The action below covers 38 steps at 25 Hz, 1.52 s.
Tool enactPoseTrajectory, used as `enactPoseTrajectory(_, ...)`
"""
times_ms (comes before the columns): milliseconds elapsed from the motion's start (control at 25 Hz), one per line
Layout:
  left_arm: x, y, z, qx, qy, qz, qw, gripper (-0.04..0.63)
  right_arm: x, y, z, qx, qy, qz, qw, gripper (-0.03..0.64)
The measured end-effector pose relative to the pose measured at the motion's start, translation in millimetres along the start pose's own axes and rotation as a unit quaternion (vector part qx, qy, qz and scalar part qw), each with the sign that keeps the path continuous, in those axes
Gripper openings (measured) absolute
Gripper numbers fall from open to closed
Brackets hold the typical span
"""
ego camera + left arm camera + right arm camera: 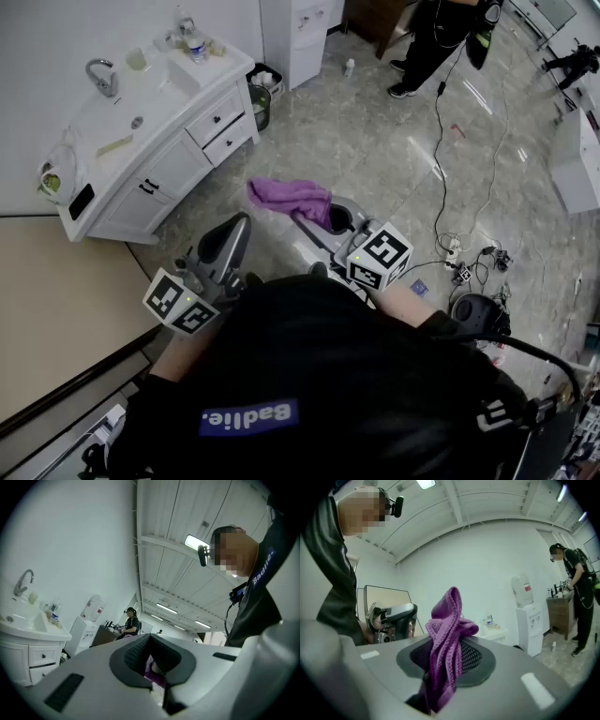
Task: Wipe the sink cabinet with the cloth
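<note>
A white sink cabinet (178, 155) stands against the wall at far left, nothing against its doors or drawer fronts. A faucet (101, 77) sits at the back edge of its top and a water bottle (195, 45) near the right-hand corner. The left gripper (236, 228) is held low with its jaws pressed together on nothing, apparently kept free as the spare tool. Just to its right, the purple cloth (286, 197) is pinched in the right gripper (323, 217). A loose fold stands clear of the jaws on the cabinet side, a hold that looks meant to leave enough fabric free to drag across the fronts. Cloth and cabinet are well apart, so the wiping appears not yet begun. The glossy grey marbled floor (394, 159) runs past a small bin (260, 105) at the cabinet's right end, a water dispenser (300, 33), a second person (436, 37) in black, and cables (464, 253) trailing at right.
</note>
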State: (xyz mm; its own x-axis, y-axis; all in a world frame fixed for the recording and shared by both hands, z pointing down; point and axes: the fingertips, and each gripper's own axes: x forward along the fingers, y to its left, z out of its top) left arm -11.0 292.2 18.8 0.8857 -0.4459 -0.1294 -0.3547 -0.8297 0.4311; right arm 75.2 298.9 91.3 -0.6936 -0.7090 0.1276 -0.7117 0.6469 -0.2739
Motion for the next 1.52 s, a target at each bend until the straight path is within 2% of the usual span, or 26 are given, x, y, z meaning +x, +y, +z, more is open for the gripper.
enactPoseTrajectory(480,1,-7,-4,-0.002,-0.008,0.005,1.0000,-0.011,-8,1,-1,0.001,-0.001,0.006,1.000,0.098)
enactPoseTrajectory(880,15,-12,-4,0.008,-0.011,0.013,0.9998,-0.011,-16,-21,1,0.013,-0.005,-0.004,1.000,0.101)
enactPoseTrajectory(1040,25,-13,-4,0.012,-0.016,0.028,0.9994,-0.011,-21,-40,0,0.021,0.002,-0.007,1.000,0.101)
enactPoseTrajectory(1520,47,3,-6,0.039,-0.020,0.072,0.9965,-0.011,-8,-79,-12,0.038,0.015,0.030,0.999,0.101)
